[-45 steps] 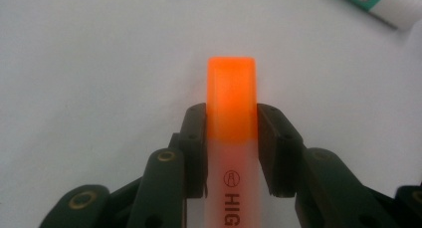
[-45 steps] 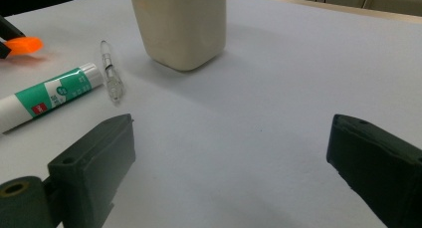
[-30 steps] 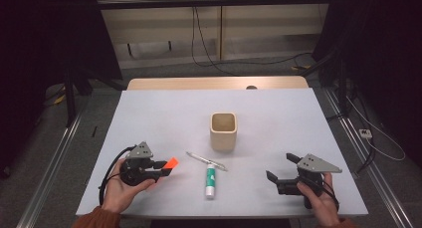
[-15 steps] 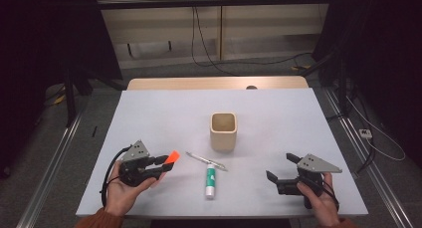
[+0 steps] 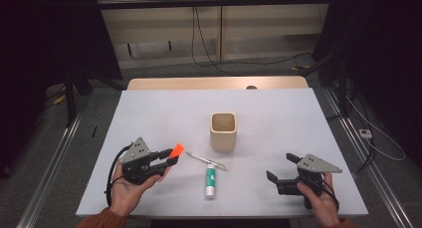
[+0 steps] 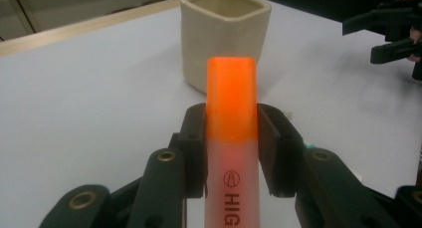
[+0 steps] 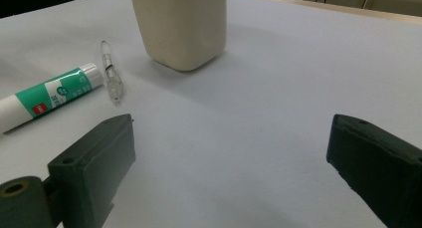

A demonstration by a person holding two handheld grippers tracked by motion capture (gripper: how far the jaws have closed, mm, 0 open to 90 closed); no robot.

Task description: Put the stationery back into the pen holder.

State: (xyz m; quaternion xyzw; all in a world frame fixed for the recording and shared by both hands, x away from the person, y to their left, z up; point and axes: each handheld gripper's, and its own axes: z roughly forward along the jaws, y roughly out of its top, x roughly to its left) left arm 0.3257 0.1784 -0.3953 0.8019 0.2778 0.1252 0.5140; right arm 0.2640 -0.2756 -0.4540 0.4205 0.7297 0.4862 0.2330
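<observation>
The big white table top (image 5: 278,118) sits on a pale wooden table whose far edge (image 5: 214,83) peeks out behind it. Around it the room is dark, with a grey floor, black cables (image 5: 234,58) lying on it and light wall panels at the back.

On the left, the left gripper (image 5: 169,157) is held just above the table, near its front edge. Its two black jaws pinch a fat orange highlighter pen (image 6: 231,138) — the bright cap (image 5: 177,150) sticks out past the tips and points toward the cup.

In the middle stands a cream square cup (image 5: 223,131), upright. In front of it lie a thin clear pen (image 5: 206,161) and a white and green glue stick (image 5: 210,179), flat and close together.

On the right, the right gripper (image 5: 281,168) rests low by the front edge, its jaws spread wide with nothing between them.
</observation>
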